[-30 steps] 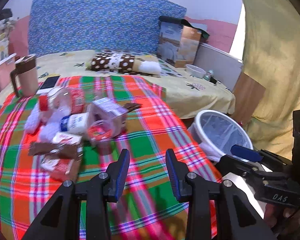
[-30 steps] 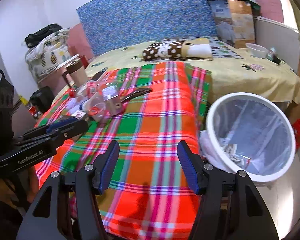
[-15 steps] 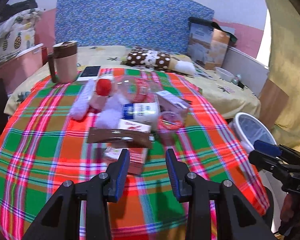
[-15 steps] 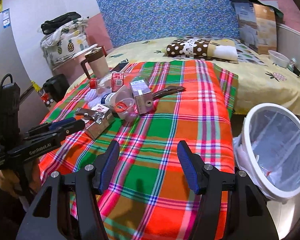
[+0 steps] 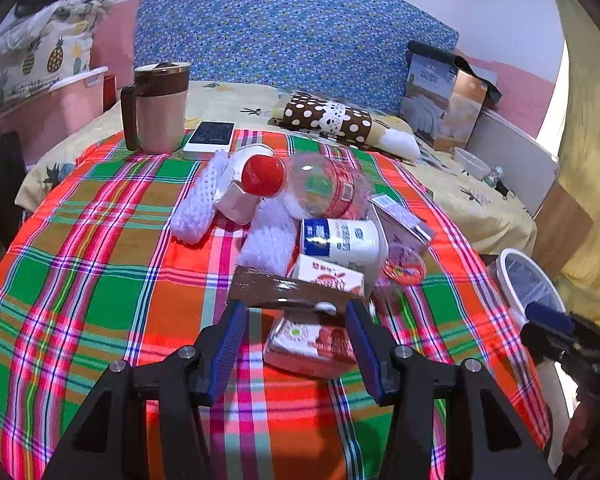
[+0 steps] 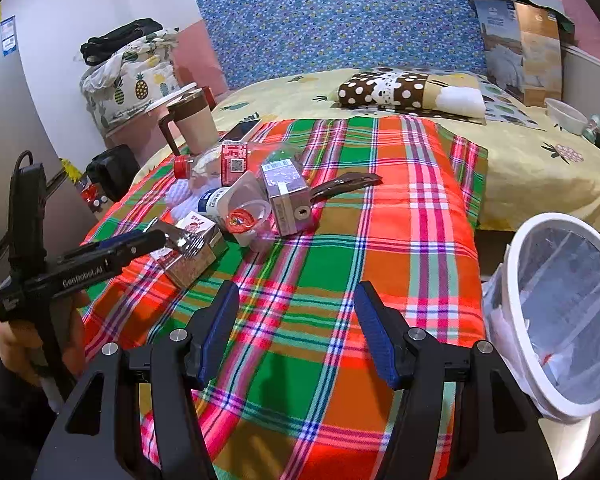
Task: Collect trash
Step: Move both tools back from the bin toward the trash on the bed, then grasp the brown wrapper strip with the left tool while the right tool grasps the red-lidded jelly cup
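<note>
A heap of trash lies on the plaid cloth: a clear bottle with a red cap, a white and blue cup, a small red and white carton, a brown wrapper and a grey carton. My left gripper is open, its jaws on either side of the red and white carton and just below the brown wrapper. It also shows in the right wrist view. My right gripper is open and empty above bare cloth. A white mesh bin stands at the right.
A brown lidded mug and a phone sit at the far left of the cloth. A dotted pillow and a box lie on the bed behind. The bed edge drops off beside the bin.
My left gripper has swung left from the bin side and moved in on the heap, now straddling the red and white carton. My right gripper has also turned left, putting the bin at the frame's right.
</note>
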`<control>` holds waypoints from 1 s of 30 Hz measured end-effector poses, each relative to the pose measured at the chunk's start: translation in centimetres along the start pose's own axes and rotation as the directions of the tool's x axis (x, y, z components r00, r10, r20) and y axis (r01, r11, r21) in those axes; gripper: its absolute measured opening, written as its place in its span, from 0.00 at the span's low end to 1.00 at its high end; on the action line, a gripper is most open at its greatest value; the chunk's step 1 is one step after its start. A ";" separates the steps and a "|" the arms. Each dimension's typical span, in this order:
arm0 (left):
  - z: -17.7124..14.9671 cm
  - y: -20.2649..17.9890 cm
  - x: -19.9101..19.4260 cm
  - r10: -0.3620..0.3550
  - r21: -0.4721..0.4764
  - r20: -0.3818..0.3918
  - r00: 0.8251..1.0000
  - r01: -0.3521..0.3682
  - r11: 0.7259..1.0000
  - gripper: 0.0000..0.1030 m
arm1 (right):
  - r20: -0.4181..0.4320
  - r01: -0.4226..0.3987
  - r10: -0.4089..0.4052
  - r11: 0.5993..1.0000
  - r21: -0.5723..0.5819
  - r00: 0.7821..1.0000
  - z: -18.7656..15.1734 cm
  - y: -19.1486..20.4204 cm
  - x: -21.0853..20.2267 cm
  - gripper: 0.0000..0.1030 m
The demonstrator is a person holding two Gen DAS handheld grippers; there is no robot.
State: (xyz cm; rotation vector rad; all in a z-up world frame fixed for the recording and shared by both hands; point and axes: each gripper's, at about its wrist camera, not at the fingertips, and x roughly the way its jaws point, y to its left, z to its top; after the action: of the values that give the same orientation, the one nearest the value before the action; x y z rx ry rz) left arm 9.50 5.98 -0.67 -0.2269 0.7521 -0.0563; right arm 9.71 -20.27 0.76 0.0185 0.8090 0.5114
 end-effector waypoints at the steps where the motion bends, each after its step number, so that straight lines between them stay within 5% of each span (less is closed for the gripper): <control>1: 0.2 0.2 0.2 -0.011 -0.013 -0.008 1.000 0.010 1.000 0.50 | -0.001 -0.001 0.001 1.000 -0.003 1.000 0.1 0.1 0.1 0.60; 8: 1.0 0.8 1.6 -0.094 -0.095 -0.041 0.995 0.089 0.991 0.50 | -0.014 -0.006 0.006 1.000 -0.003 1.000 0.3 0.2 1.0 0.60; 14: 2.0 0.0 2.4 -0.079 -0.092 -0.024 0.997 0.076 0.993 0.50 | -0.019 -0.006 0.006 1.000 -0.003 1.000 0.4 0.2 1.1 0.60; 18: 1.9 -0.4 2.8 -0.067 -0.062 -0.028 0.997 0.066 0.996 0.25 | -0.019 -0.010 0.009 1.000 -0.010 1.000 0.8 0.4 1.4 0.60; 30: 1.6 0.7 1.1 -0.107 -0.035 -0.011 0.994 0.107 0.994 0.09 | -0.051 -0.027 0.022 0.994 -0.104 0.998 2.6 3.2 5.0 0.60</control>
State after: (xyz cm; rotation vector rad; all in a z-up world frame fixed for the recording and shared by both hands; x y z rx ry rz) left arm 11.38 6.76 -0.46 -0.2995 0.7534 -0.1467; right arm 13.10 -14.79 -0.21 -0.0815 0.8309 0.5788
